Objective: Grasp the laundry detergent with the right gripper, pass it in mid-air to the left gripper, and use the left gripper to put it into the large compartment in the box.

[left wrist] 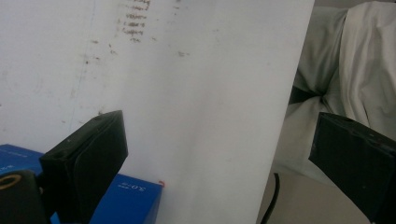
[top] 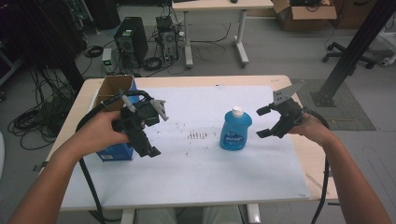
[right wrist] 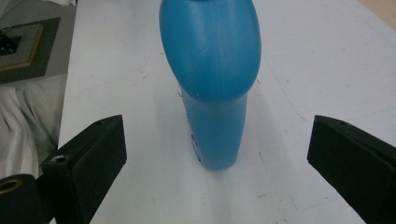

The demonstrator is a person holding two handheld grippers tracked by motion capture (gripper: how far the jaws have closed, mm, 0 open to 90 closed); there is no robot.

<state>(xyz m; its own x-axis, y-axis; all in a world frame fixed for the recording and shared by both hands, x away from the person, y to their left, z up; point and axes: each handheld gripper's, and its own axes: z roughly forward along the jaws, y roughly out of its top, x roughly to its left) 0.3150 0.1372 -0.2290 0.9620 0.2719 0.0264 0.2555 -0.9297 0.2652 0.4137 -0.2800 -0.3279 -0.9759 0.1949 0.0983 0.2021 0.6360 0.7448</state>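
Observation:
A blue bottle (top: 236, 131) with a white cap stands upright on the white mat (top: 196, 163), right of centre. My right gripper (top: 262, 122) is open just to the bottle's right, level with its body and not touching it. In the right gripper view the bottle (right wrist: 212, 79) stands between and beyond the wide-apart jaws of the right gripper (right wrist: 217, 156). My left gripper (top: 140, 139) hovers at the mat's left over a blue box (top: 116, 152) with an open cardboard top. The left gripper (left wrist: 219, 158) is open and empty, pointing down at the mat (left wrist: 187, 70) beside the box (left wrist: 133, 200).
The wooden table's edge (top: 308, 154) shows around the mat. In the left gripper view, the person's light trousers (left wrist: 345, 70) lie beyond the mat's near edge. On the floor behind are computer towers (top: 130, 42), cables, another table (top: 215, 28) and a black post (top: 355, 46).

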